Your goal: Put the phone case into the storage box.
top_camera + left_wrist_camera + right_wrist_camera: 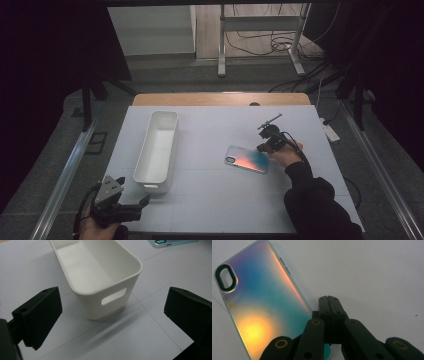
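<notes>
Phone case (262, 307) just beside right claw (329, 298)

Table (210, 200) holds a bin (157, 150) on its left half, lying lengthwise front to back. Phone case (247, 159) lies flat right of the bin, well apart. Right gripper (267, 145) sits just beside the case's right end. Left gripper (127, 197) at the near left corner, just before the bin's near end.

iridescent phone case (247, 159) flat on white table, camera cutout toward white bin.
</notes>
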Tool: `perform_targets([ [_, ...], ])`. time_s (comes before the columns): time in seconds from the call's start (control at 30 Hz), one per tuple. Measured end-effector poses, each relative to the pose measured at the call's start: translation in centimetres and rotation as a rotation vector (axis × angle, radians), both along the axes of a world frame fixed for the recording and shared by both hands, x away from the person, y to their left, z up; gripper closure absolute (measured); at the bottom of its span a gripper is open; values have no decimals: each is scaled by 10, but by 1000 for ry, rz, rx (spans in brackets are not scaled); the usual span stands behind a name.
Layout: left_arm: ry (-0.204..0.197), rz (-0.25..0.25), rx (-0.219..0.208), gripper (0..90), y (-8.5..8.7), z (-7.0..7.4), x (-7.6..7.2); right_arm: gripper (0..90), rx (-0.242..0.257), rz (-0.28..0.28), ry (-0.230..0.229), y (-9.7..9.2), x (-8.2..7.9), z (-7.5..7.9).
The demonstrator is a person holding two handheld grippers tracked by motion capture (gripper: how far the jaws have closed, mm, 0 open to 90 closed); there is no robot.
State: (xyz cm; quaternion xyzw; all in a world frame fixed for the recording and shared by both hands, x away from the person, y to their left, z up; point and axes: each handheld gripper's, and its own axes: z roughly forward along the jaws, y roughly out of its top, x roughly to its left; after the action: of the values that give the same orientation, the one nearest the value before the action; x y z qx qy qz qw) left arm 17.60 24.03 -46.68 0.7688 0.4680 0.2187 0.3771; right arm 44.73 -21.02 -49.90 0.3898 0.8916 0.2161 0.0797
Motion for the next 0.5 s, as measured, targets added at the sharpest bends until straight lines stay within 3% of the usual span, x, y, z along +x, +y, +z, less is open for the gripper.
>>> perform_targets([
  [0.5,-2,-8,4,22,-1,0,0,893,11,33,24,-6,-24,-2],
])
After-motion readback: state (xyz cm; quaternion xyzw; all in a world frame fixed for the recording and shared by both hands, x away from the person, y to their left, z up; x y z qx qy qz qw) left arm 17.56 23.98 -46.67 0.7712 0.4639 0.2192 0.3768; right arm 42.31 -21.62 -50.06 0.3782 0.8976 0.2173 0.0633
